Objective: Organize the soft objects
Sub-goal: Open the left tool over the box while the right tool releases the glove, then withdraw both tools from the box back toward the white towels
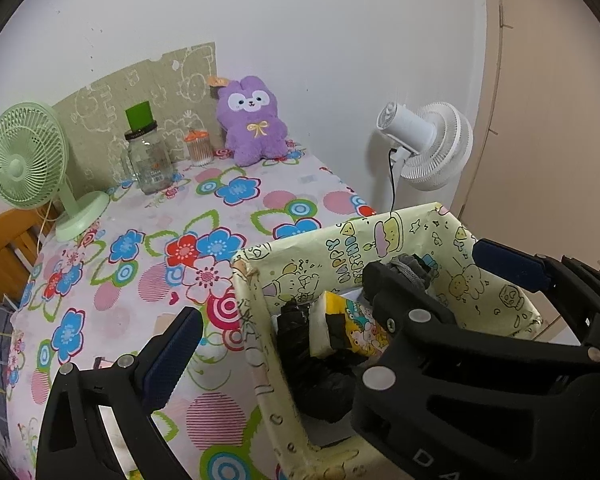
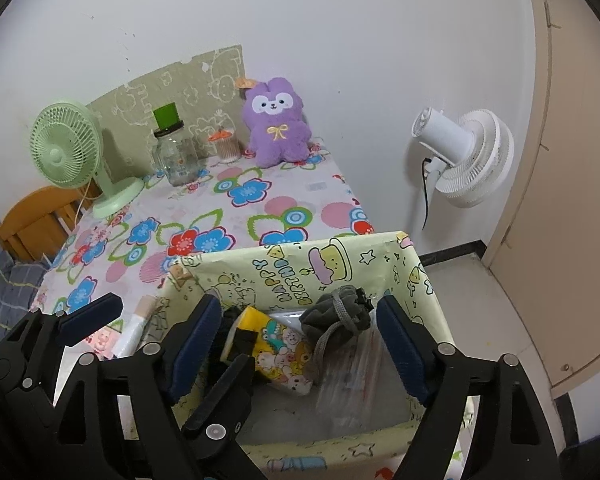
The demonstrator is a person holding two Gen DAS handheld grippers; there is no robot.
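A: What lies nearest?

B: The right hand-held gripper [image 2: 300, 344], fingers spread and holding nothing, hovers over a yellow-green box [image 2: 340, 256] at the table [image 2: 260, 208] edge; inside lie a grey pouch [image 2: 340, 312] and a cartoon packet [image 2: 280, 348], gathered for tidying.

A: And the left?

B: The left hand-held gripper [image 1: 340, 300] is also spread, straddling the box's near wall; a purple plush [image 1: 252, 120], probably next, sits against the far wall.
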